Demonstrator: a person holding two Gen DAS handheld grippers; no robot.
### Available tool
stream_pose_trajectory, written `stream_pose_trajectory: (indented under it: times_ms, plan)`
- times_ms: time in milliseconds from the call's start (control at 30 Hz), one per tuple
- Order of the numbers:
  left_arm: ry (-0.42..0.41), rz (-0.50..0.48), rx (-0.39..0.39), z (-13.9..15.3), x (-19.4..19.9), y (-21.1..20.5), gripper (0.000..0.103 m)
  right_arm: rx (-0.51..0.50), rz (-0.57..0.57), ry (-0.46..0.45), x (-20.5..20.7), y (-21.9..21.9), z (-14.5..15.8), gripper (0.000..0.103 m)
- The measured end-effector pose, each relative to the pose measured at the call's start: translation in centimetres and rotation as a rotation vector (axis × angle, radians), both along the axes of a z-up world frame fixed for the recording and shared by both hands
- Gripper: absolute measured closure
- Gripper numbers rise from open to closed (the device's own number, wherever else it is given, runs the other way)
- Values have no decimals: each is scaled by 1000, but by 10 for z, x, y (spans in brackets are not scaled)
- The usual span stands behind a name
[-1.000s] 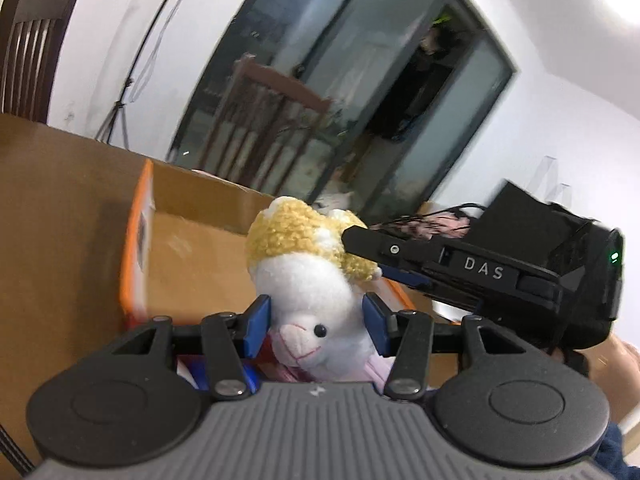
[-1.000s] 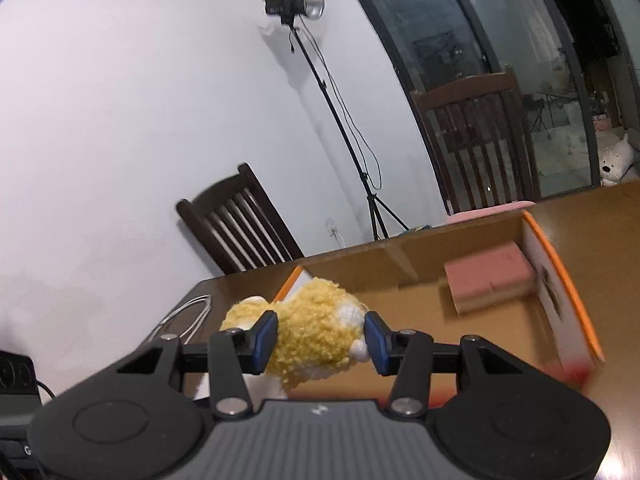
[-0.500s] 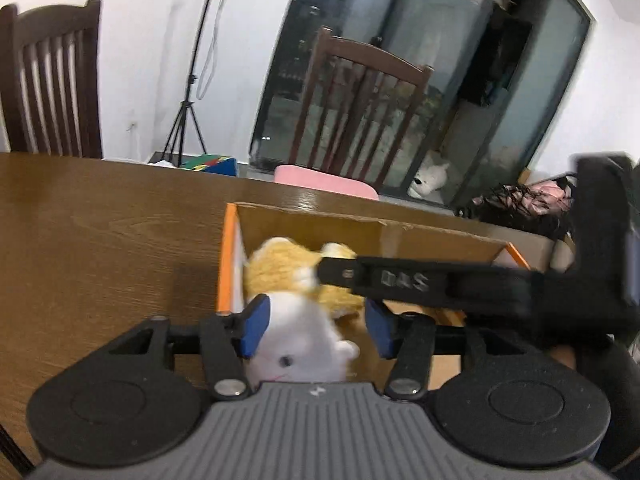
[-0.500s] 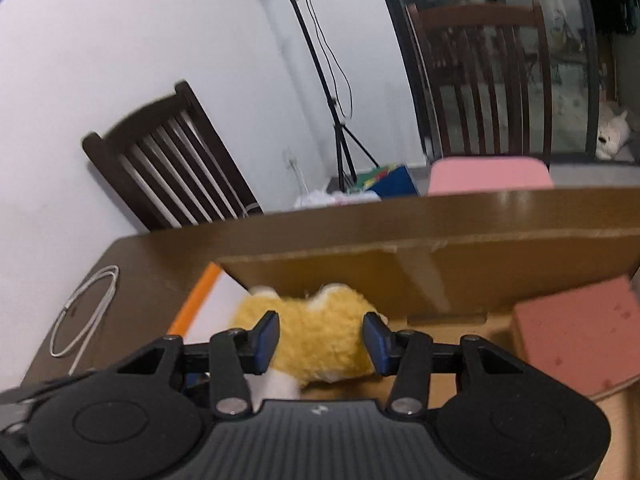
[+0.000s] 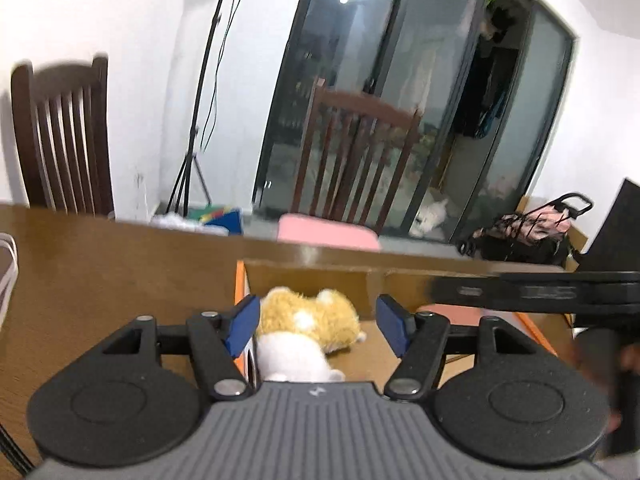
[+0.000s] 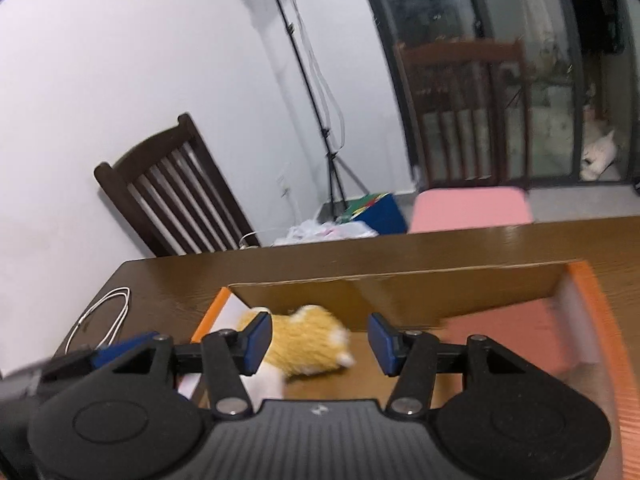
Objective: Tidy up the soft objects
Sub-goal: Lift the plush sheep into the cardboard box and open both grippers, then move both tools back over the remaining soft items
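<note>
Both tools, left point(image 5: 316, 330) and right point(image 6: 316, 344), were opening, gripping nothing; your plush toy point(image 5: 310, 320) lay in the box point(image 6: 400, 286), leftward.

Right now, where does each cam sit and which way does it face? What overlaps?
Left wrist: sits on the left gripper, angled down into the cardboard box; own opening fingers flank the plush toy without pressing it; right gripper crosses at the picture's right.
Right wrist: sits on the right gripper, angled down into the box; fingers opening around the toy; pink block at right; left gripper at lower left.
Shared: toy, box, table, both chairs, light stand.
</note>
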State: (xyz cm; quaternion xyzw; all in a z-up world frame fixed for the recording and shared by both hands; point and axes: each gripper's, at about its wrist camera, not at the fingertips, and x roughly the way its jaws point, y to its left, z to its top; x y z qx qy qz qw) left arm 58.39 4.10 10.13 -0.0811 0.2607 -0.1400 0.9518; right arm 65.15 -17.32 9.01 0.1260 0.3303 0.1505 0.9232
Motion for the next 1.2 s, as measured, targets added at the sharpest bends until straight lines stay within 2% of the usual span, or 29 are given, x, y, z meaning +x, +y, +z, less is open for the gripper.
stream_pose_trajectory:
  times_ms: [67,167,333,367,433,600,700,833,933,1033,1100,1200]
  plan:
    - [-67,17,17,14,-24,4,29,-14,-9,-27,-27,-23,22,43]
    - [-127,29,49,35,-59,7,24,-96,-27,-104,-76,-55,54,32]
    - [-192,57,108,66,-119,14,15,-290,-71,-203,-140,-80,74,27]
    - [-203,66,107,70,-130,17,15,-306,-78,-232,-153,-84,76,23]
    - [-220,85,109,76,-154,18,14,-305,-92,-277,-175,-88,78,16]
    - [-300,106,138,82,-213,16,4,-262,-99,-335,-223,-92,78,16]
    - [-343,128,152,71,-251,11,2,-268,-105,-406,-261,-92,67,14]
    - [-392,158,163,51,-303,2,0,-262,-102,-445,-308,-86,45,12]
    - [-401,127,122,29,-337,-4,0,-254,-81,-460,-343,-81,22,8]
    - [-360,118,102,4,-363,-10,0,-256,-63,-427,-376,-76,-6,8]
    - [-323,113,106,-11,-381,-13,0,-231,-92,-386,-396,-77,-24,8]
    - [-295,85,134,-28,-398,-14,0,-125,-92,-310,-428,-80,-52,8]
